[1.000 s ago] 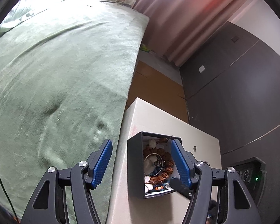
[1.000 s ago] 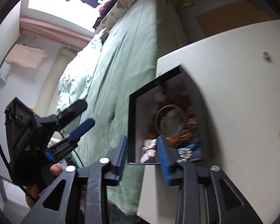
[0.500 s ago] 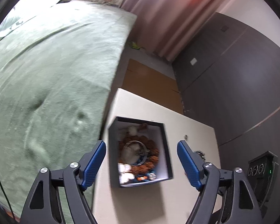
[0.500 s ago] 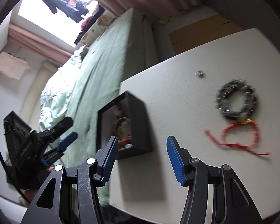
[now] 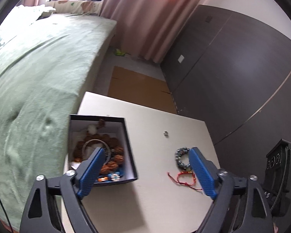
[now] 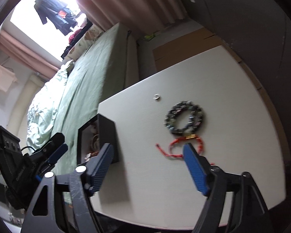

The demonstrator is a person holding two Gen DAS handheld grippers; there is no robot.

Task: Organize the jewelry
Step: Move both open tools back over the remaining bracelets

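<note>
A black jewelry box point(image 5: 129, 149) stands at the left edge of the white table point(image 5: 151, 203), holding brown bead strings, a metal bangle and small colourful pieces. A dark beaded bracelet point(image 5: 181, 158) and a red cord bracelet point(image 5: 184, 178) lie on the table to its right, with a small silver piece point(image 5: 165, 133) beyond. My left gripper point(image 5: 145, 169) is open and empty above the table between box and bracelets. My right gripper point(image 6: 147, 165) is open and empty, close before the red cord bracelet point(image 6: 176, 145) and dark beaded bracelet point(image 6: 184, 118). The box point(image 6: 106, 136) is to its left.
A green bed point(image 5: 35, 81) runs along the table's left side. Dark wardrobe doors point(image 5: 232, 73) stand to the right, pink curtains point(image 5: 145, 15) at the back. Cardboard point(image 5: 137, 89) lies on the floor beyond the table. The left gripper's body point(image 6: 29, 161) shows at the right wrist view's left.
Both grippers have pulled back from the box and swung right. The right gripper has opened wide. The bracelets on the table have come into view.
</note>
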